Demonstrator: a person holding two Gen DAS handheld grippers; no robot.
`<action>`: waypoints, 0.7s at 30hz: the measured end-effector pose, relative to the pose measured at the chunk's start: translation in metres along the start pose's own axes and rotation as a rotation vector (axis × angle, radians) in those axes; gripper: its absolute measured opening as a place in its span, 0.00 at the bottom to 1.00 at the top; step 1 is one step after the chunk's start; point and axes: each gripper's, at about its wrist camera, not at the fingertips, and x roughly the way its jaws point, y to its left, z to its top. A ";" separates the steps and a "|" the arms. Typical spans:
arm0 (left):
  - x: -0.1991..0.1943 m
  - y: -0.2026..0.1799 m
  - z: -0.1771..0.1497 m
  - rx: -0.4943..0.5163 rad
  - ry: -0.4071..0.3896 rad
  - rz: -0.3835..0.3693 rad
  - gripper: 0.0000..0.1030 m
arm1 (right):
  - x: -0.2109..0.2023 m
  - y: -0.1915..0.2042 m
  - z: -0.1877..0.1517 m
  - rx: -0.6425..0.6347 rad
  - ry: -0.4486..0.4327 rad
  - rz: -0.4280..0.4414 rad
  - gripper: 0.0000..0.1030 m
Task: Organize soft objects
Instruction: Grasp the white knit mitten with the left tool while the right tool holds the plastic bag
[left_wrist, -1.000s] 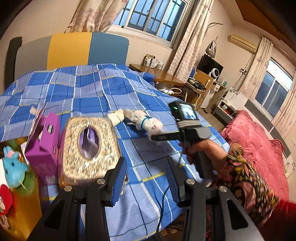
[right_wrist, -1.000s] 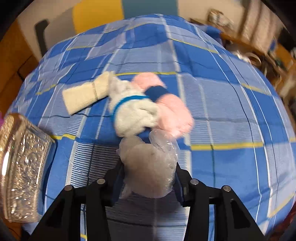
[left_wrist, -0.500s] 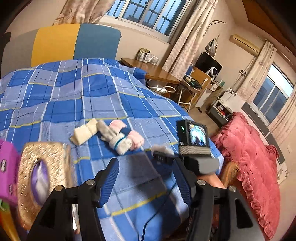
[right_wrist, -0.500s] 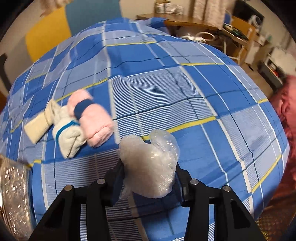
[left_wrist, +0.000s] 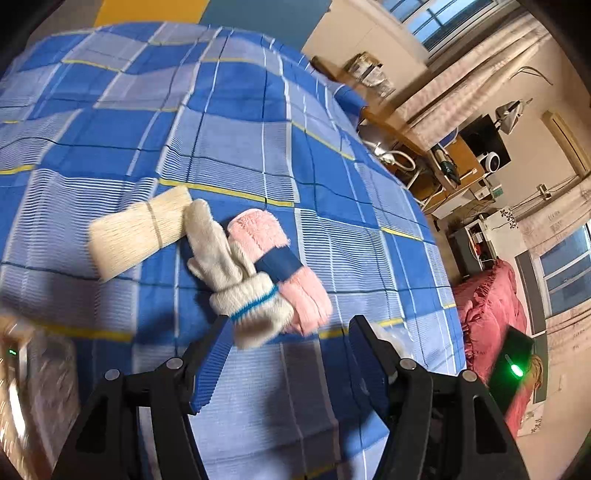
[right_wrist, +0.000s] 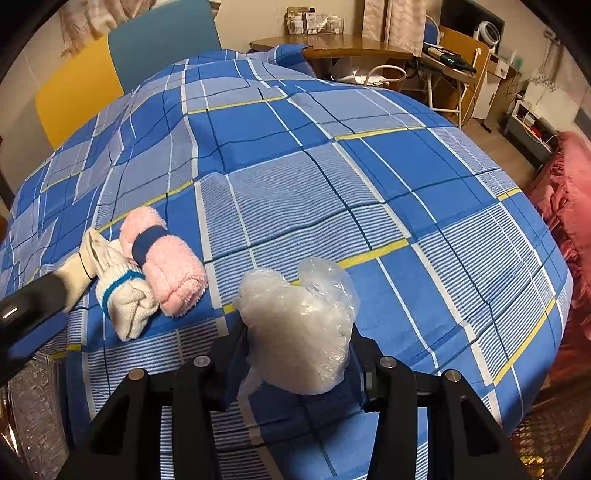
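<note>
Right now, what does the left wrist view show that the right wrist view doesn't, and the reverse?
Left wrist only: the open left gripper above the cream knitted glove with a blue cuff stripe, and the whole cream rolled cloth bundle.

Right wrist only: the right gripper shut on a crumpled clear plastic bag, and the yellow and teal headboard.

Both: the glove, the pink fluffy roll with a blue band and the blue plaid bedspread.

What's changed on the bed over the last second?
The left tool, open, swung from the tissue box toward the white glove bundle. The right tool backed away from the pile, keeping its plastic bag. Glove bundle, pink towel and cream roll stayed put.
</note>
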 end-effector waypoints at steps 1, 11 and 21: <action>0.006 0.003 0.003 -0.008 0.003 0.023 0.64 | 0.000 0.000 0.001 0.001 -0.002 0.003 0.46; 0.052 0.025 0.011 -0.069 0.045 0.070 0.65 | 0.000 0.007 0.002 -0.014 0.000 0.033 0.46; 0.054 0.024 0.000 0.010 0.001 0.093 0.52 | -0.001 0.009 0.003 -0.019 -0.012 0.040 0.46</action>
